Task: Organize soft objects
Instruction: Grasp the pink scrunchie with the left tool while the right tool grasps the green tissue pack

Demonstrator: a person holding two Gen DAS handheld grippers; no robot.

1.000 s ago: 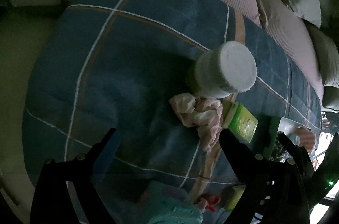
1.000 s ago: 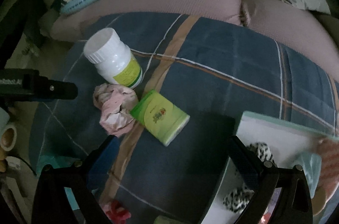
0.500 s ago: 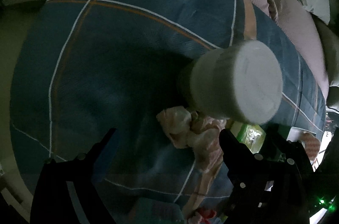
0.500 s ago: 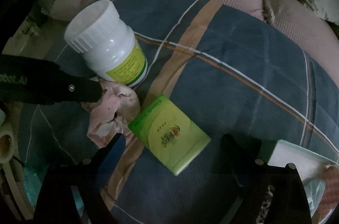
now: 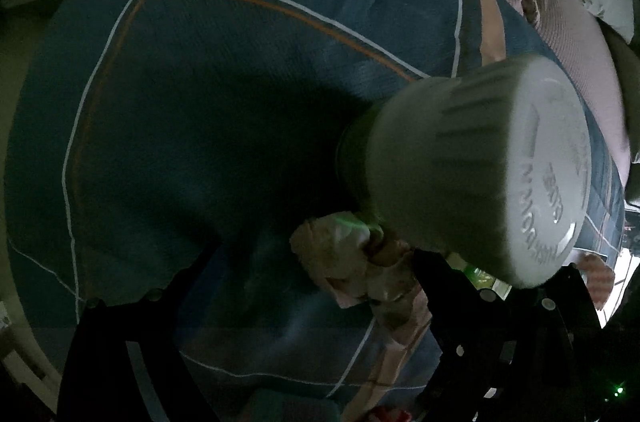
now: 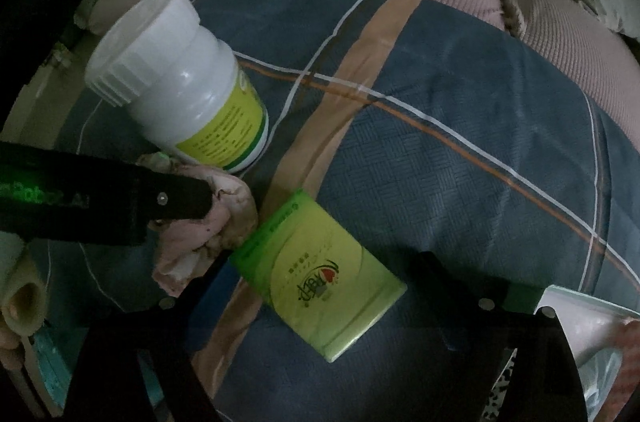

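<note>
Left claw: left gripper points almost straight down at the bed, jaws spread wide and just beginning to close; nothing is pinched yet.
Left-view target: pink cloth, a crumpled soft wad, lies on the blue plaid blanket close against the inner side of one finger, well off centre in the gap.
Left-view obstacle: white bottle stands touching or nearly touching the cloth, its ribbed cap looming beside the same finger.
Left-view risk: closing from here may catch only an edge of the cloth, so it could slip out on the lift; the finger by the bottle may nudge it and tip it over onto the blanket.
Right claw: right gripper is tilted steeply down, jaws wide apart and closing, with the green tissue pack lying flat between them but not yet pressed.
Right-view neighbours: cloth sits just beside the pack's upper corner, with a black finger of the other gripper resting over it; bottle stands directly behind the cloth.
Right-view risk: pack lies askew to the jaws, so they may bite across its corners and it could twist or squirt out; the near finger may also snag the cloth the other gripper wants, and the two tools are close enough to collide.
Right-view destination: white bin shows at the lower edge, apparently for sorted items.
</note>
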